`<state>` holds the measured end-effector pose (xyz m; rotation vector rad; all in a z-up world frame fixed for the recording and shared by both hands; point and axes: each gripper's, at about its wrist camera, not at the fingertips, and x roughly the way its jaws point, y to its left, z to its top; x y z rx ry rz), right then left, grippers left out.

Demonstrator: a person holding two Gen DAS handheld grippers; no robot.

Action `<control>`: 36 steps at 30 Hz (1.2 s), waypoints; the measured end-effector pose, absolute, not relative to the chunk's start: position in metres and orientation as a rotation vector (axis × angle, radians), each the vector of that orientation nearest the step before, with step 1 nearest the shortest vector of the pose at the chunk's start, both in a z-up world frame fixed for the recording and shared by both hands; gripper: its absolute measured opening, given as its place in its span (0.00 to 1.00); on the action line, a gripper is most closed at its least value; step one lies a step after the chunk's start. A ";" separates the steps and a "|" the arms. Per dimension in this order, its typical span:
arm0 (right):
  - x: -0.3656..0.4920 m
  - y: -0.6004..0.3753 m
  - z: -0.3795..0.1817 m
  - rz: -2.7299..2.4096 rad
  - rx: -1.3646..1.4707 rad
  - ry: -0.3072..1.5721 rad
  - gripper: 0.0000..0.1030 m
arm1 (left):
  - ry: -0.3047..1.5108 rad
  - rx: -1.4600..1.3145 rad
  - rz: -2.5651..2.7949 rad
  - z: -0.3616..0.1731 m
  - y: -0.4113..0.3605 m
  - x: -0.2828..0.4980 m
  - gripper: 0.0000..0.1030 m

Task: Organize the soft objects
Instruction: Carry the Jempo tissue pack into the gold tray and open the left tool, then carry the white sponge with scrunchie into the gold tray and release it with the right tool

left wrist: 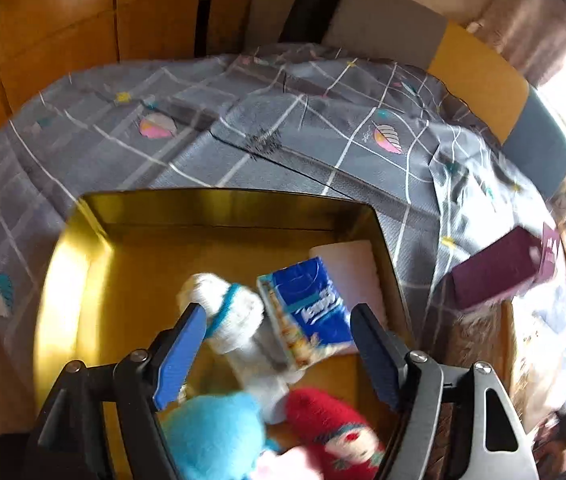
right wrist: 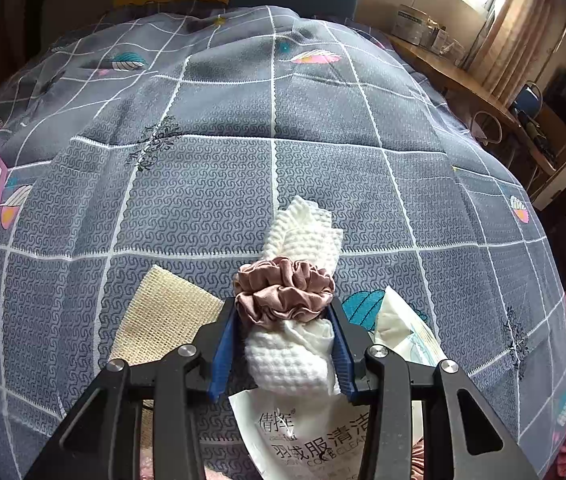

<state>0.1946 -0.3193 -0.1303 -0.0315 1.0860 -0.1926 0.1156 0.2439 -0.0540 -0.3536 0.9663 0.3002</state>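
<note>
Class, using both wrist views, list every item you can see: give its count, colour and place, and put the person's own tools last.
tin box: one, gold, on the bedspread
tissue pack: one, blue, inside the tin
white sock: one, white with teal band, inside the tin
blue plush: one, light blue, tin's near end
red sock: one, red, beside the plush
purple box: one, on the bed
bedspread: one, grey, white grid
waffle cloth: one, white, rolled
scrunchie: one, dusty pink, around the cloth
mesh pad: one, beige, on the bed
wipes packet: one, white, under the cloth
left gripper: open over the tin
right gripper: shut on the cloth
</note>
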 end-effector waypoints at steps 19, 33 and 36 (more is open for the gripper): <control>0.198 -0.324 -0.129 -0.183 0.024 1.064 0.39 | 0.813 -0.020 0.191 -0.022 0.160 0.039 0.73; 0.198 -0.323 -0.130 -0.171 0.034 1.054 0.39 | 0.801 0.011 0.107 -0.025 0.148 0.023 0.73; 0.200 -0.325 -0.129 -0.171 0.056 1.062 0.39 | 0.808 0.018 0.098 -0.026 0.146 0.023 0.73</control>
